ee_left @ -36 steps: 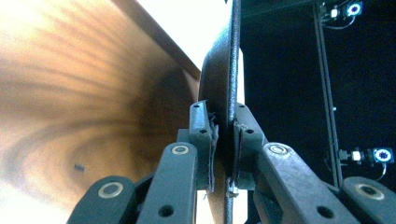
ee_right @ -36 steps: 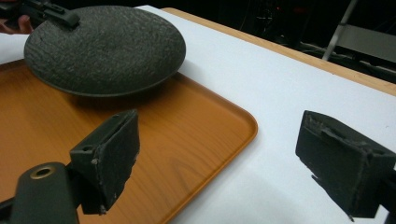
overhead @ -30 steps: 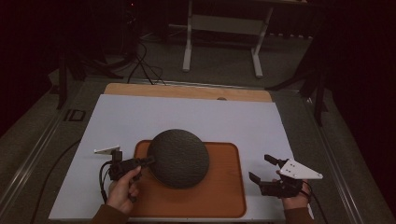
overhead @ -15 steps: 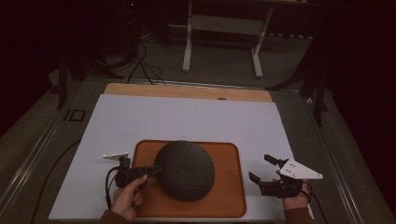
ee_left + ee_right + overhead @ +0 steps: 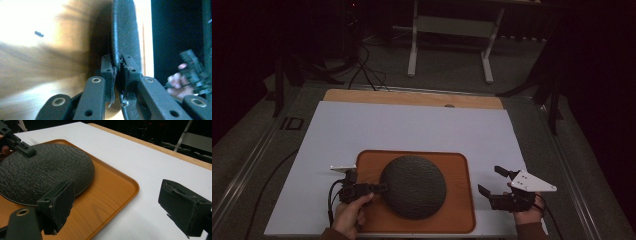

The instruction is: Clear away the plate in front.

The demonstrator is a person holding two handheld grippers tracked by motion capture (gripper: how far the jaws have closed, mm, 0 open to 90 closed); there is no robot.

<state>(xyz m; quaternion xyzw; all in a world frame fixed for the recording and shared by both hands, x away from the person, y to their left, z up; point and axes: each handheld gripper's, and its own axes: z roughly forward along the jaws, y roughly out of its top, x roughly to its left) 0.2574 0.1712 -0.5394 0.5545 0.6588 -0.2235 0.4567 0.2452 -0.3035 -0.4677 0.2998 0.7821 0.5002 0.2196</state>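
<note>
A round, dark, rough-textured mat [image 5: 413,186] lies on an orange-brown wooden tray [image 5: 459,165] with rounded corners. It covers the tray's middle and reaches toward the tray's near edge at 6 o'clock. In the right gripper view the mat [image 5: 42,172] rests flat, and bare tray surface [image 5: 110,195] shows beyond its far rim.

The left gripper [image 5: 379,188] meets the mat at the mat's 9 o'clock edge. In the left gripper view its two black jaws are pressed together on the thin rim of the mat [image 5: 125,32], which stands edge-on between them; the tray surface behind is blurred. The left hand [image 5: 349,212] grasps this gripper from 6 o'clock, and a cable loops at its 9 o'clock side.

The right gripper [image 5: 492,182] rests off the tray, at the tray's 3 o'clock side, over the white sheet [image 5: 412,130] that covers the table. Its jaws stand wide apart with nothing between them. A grey three-cornered plate [image 5: 532,182] sits on top of it.

The white sheet lies on a wooden tabletop [image 5: 412,98], whose bare strip shows at 12 o'clock. Beyond it, a white metal frame [image 5: 449,25] stands on the dark floor.
</note>
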